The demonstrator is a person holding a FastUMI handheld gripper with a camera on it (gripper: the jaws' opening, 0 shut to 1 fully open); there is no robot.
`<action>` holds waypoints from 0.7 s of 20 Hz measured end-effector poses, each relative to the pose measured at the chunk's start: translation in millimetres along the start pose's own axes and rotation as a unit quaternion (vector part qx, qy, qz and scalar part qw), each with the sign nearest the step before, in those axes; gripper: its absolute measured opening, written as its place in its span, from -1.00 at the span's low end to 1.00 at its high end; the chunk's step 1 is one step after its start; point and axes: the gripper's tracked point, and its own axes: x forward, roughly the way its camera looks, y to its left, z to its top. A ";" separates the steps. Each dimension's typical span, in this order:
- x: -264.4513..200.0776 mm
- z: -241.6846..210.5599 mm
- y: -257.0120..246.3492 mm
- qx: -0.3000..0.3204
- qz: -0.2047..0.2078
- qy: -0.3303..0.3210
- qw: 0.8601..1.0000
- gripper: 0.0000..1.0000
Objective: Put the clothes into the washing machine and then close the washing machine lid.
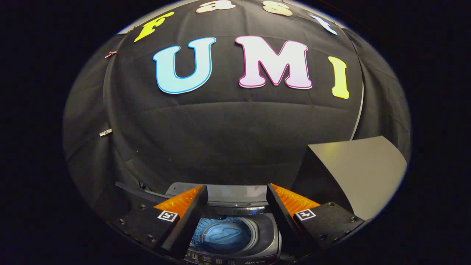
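I look down past my gripper [235,189] at a small top-loading washing machine [265,235] below. Its round tub is uncovered, and a blue garment [224,235] lies inside the drum, seen between my fingers. The grey lid [235,193] stands raised at the back of the machine, just beyond the fingertips. My fingers [184,213] are spread wide apart above the opening with nothing between them. The machine's front panel [220,260] shows under the fingers.
A grey panel or box [362,171] rises to the right of the machine, beside the right finger. Black cloth walls surround the booth behind and to the left of the machine.
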 end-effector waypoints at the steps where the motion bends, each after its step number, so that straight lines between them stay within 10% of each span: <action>1: -3.3 -4.7 1.6 0.001 0.007 0.008 1.000 0.97; 14: -71.8 32.5 -1.7 0.001 0.033 -0.059 0.998 0.96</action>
